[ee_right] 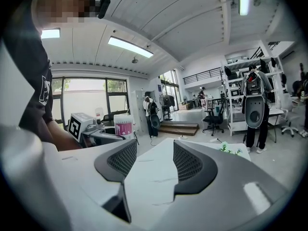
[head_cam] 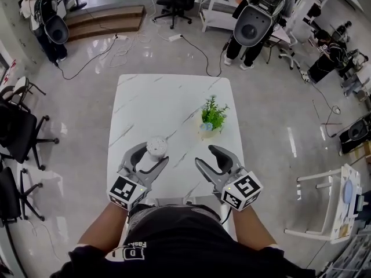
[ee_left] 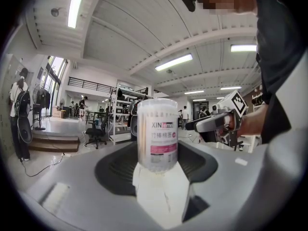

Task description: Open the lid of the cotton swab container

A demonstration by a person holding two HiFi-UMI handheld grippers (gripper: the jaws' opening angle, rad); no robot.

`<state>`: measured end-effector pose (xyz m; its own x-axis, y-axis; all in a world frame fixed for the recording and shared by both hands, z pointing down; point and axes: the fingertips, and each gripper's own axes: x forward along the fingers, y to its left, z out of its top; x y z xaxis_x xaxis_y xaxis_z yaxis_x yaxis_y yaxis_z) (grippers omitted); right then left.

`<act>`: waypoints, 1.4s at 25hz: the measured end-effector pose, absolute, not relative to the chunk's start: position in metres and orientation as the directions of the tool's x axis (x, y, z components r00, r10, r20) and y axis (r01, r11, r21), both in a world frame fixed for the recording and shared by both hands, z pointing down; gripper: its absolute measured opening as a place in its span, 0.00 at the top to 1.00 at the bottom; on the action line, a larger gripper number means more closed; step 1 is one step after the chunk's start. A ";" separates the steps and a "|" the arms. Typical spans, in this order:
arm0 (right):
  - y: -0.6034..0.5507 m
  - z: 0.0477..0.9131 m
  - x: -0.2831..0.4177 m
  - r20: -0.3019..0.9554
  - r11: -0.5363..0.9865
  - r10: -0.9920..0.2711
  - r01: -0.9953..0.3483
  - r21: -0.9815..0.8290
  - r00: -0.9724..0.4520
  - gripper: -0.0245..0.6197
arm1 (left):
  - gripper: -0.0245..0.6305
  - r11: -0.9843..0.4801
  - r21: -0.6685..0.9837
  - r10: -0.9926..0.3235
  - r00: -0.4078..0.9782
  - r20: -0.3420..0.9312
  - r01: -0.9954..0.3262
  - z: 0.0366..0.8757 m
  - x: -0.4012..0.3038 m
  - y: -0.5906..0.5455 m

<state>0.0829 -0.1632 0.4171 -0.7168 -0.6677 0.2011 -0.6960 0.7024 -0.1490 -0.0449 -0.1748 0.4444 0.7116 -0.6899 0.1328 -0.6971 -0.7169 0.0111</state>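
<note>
The cotton swab container is a clear cylinder with a white lid on top and a pink label. It stands upright between the jaws of my left gripper, which is shut on its lower body. In the left gripper view the container fills the gap between the ribbed pads. My right gripper hovers over the table a little to the right, open, with nothing between its fingers. The right gripper view shows the container off to its left.
A white marble-patterned table carries a small potted green plant right of centre. Office chairs stand at the left, a white shelf at the right, and cables run across the floor beyond the table.
</note>
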 end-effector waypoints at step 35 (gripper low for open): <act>-0.158 0.364 -0.005 0.149 0.858 -0.492 -0.507 -0.086 -0.858 0.60 | 0.49 -0.784 0.005 -0.613 0.775 0.152 -0.621 0.444 -0.007 -0.164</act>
